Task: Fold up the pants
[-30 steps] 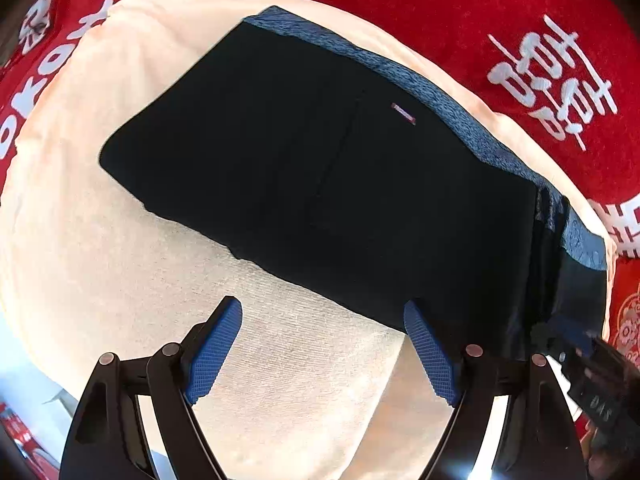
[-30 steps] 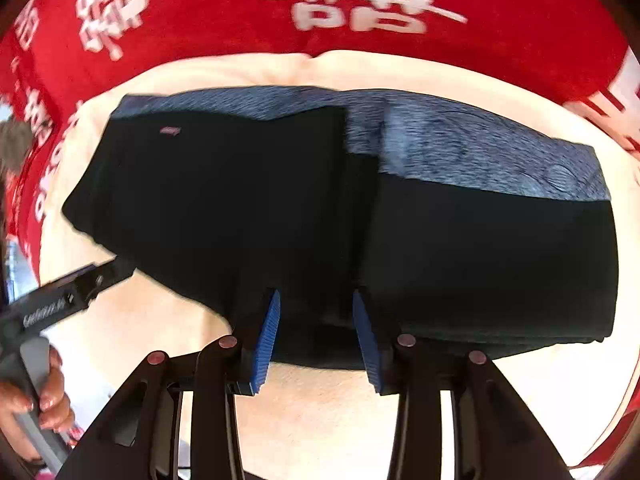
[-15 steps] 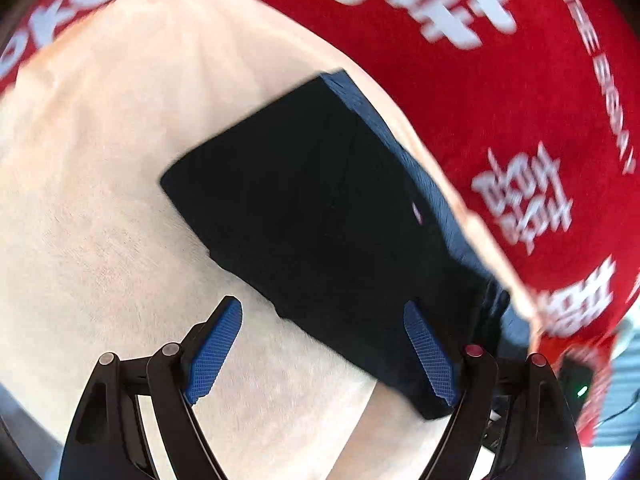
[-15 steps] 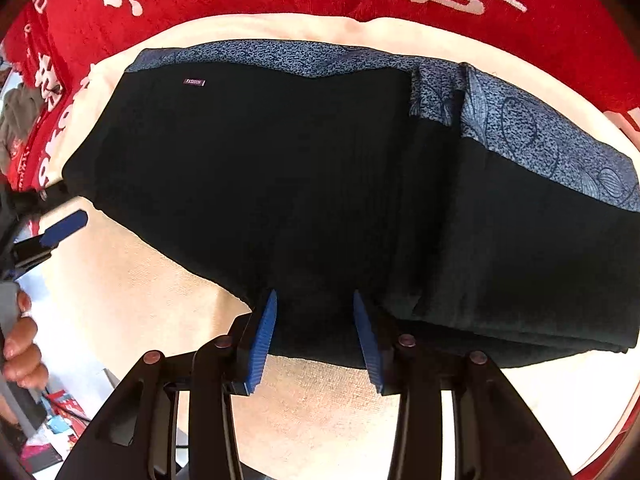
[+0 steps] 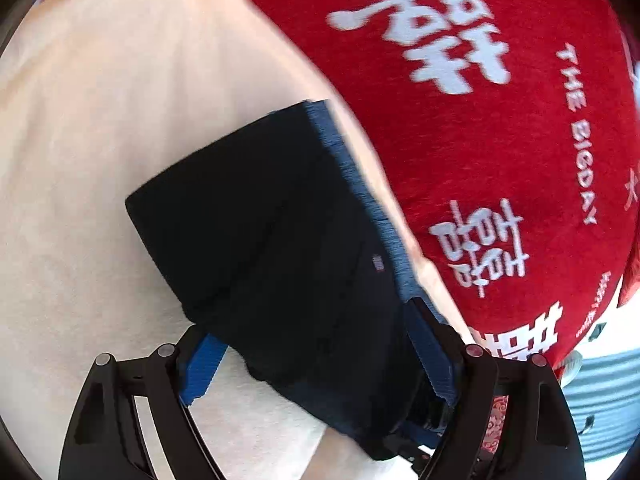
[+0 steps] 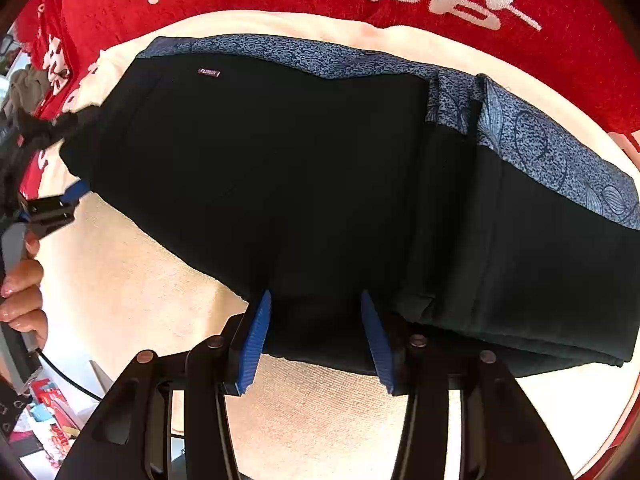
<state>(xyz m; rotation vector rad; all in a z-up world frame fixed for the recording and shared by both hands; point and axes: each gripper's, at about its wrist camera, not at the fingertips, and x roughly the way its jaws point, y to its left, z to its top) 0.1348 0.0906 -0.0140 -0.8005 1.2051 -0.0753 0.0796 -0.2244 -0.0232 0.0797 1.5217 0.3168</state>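
The black pants (image 6: 304,184) with a blue patterned waistband (image 6: 520,132) lie folded on a cream towel (image 6: 132,280). My right gripper (image 6: 316,336) straddles the pants' near edge, jaws partly open with cloth between the pads. My left gripper (image 5: 316,364) is open wide around the pants' (image 5: 272,240) left end, its blue pads (image 5: 202,368) either side of the cloth. It also shows in the right wrist view (image 6: 60,204) at the pants' left corner, held by a hand.
A red cloth with white characters (image 5: 500,128) covers the surface beyond the towel (image 5: 80,160). A grey garment (image 6: 24,84) lies at the far left. Boxes and clutter (image 6: 44,420) lie below the towel's near left edge.
My left gripper moved forward and turned, so the pants' left end now sits between its open jaws. My right gripper moved closer over the near edge, still partly open.
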